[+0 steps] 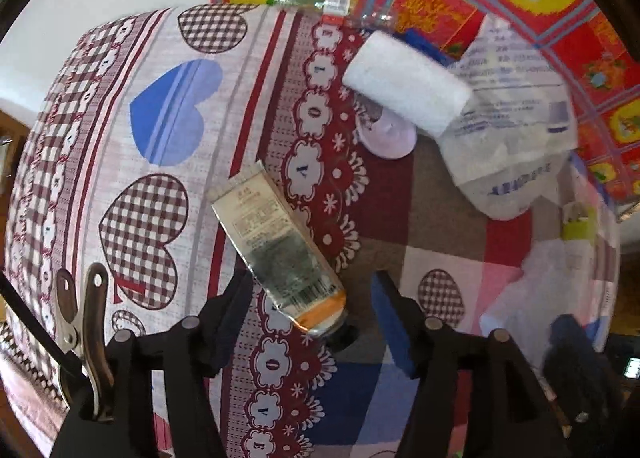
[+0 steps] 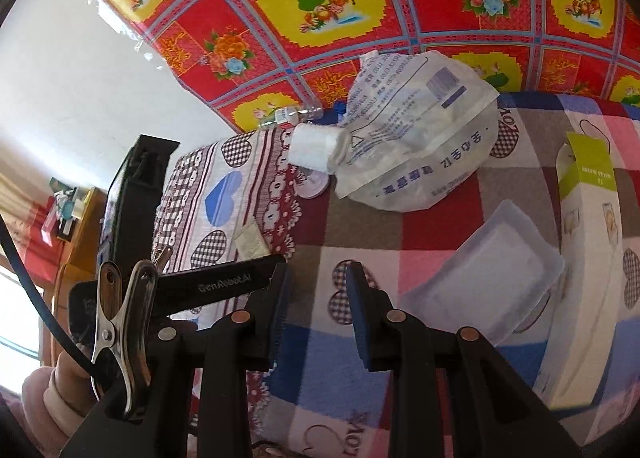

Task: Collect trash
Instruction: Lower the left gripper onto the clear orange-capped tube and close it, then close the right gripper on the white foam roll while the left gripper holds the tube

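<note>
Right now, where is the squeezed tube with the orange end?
In the left wrist view the tube lies flat on the patterned blanket, bottom centre, its orange end between the open left tool fingers, below the white roll.

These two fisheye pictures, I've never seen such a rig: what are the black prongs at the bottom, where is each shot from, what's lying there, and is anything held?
Each picture comes from a camera on a hand-held two-finger gripper, looking along its fingers. The left view looks straight down past the left gripper, jaws open, at a squeezed tube lying between the fingers, not gripped. The right view shows the right gripper, jaws apart and holding nothing. On the patterned blanket lie a printed plastic pouch, a white roll, a clear tray, a white-green box and a small bottle.
</note>
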A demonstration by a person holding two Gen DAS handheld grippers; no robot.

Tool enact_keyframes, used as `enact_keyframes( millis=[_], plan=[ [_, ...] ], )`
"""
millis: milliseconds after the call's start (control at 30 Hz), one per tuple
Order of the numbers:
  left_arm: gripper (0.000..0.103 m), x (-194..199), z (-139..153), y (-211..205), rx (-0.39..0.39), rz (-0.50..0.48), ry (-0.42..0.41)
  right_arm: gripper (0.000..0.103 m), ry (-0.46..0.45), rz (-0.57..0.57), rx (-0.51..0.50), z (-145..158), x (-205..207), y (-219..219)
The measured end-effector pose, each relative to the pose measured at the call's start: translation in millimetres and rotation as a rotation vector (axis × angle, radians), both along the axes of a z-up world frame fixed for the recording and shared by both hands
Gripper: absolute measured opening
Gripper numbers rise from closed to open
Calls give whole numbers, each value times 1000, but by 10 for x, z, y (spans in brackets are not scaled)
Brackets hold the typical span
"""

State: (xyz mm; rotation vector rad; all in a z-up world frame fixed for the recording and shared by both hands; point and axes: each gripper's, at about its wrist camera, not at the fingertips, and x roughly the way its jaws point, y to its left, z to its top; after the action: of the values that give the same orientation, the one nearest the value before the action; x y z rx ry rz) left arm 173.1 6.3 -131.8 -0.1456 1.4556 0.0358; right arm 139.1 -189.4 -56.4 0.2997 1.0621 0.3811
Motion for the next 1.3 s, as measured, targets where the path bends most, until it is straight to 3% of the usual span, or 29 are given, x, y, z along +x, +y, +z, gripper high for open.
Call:
enact_keyframes(
  millis=[433, 633, 700, 867, 1033, 1300],
  plan=[
    [71, -85, -178, 97, 64, 138, 21, 29, 31, 60, 49, -136, 202, -178],
    [72, -233, -163, 56, 90, 99, -14, 29, 43, 69, 58, -181, 237, -159],
    [70, -274, -156, 21, 91, 85, -22, 29, 43, 67, 58, -184, 236, -147],
    [46, -386, -76, -57, 89, 22, -53, 29, 40, 54, 52, -172, 208, -113],
    [41, -447, -22, -76, 72, -62, -92, 30, 25, 28, 31, -126, 176, -52],
    [39, -538, 190, 238, -4, -101, -131, 29, 26, -5, -3, -100, 160, 116]
  ],
)
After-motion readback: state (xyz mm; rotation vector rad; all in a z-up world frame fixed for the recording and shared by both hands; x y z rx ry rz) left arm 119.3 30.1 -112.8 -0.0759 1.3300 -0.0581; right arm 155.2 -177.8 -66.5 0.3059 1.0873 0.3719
